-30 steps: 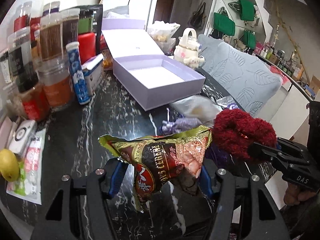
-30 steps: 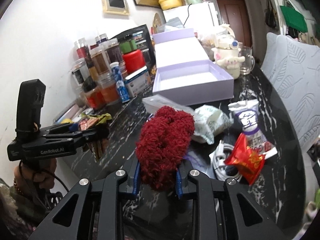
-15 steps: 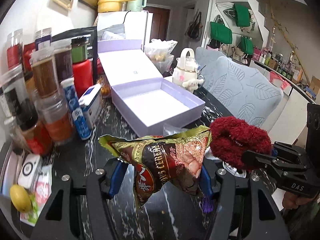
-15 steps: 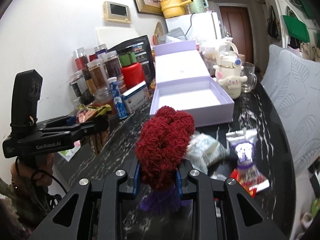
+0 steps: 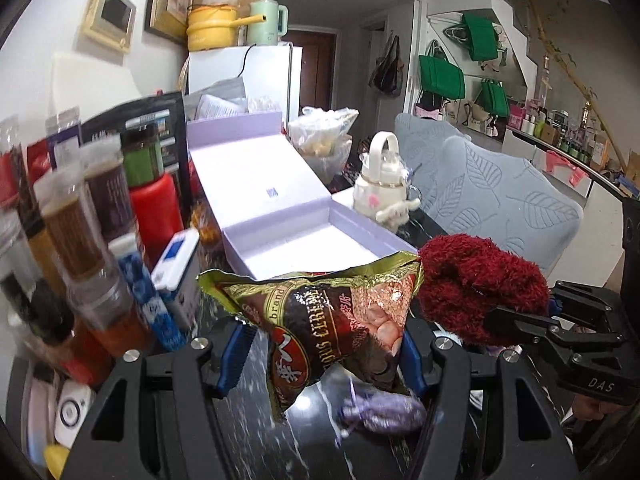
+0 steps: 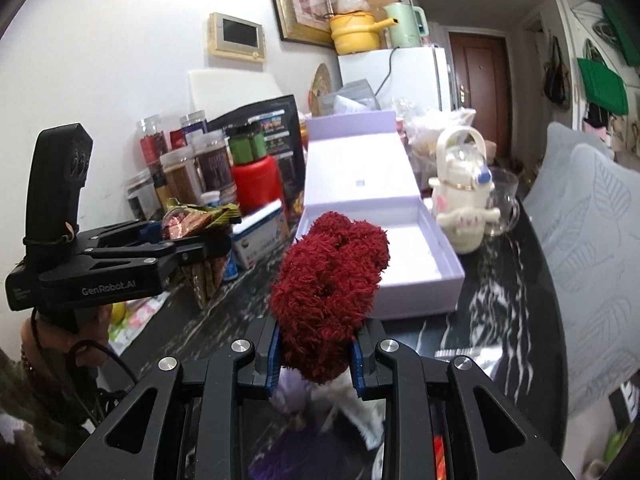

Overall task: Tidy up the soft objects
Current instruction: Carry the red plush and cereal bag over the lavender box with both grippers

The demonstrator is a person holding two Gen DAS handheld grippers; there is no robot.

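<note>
The left gripper [image 5: 324, 354] pinches a snack bag [image 5: 320, 320] by its lower part, so most of the bag stands above the fingers and sags to one side; the crinkly film could slide out of that hold, or the bag could tip and catch on something. The right gripper [image 6: 316, 354] is pressed onto a red fluffy ball [image 6: 330, 300], which bulges well above its fingers; the yarn is springy, so the hold may be looser than it looks. Both things hang in the air, and the open lilac box [image 6: 400, 264] lies ahead of both grippers, its near wall facing them. The ball sits just beside the bag's right corner in the left wrist view, so the two loads could bump on the way in. The bottles [image 5: 92, 240] crowding the left gripper's left side could be knocked by a wide swing.
</note>
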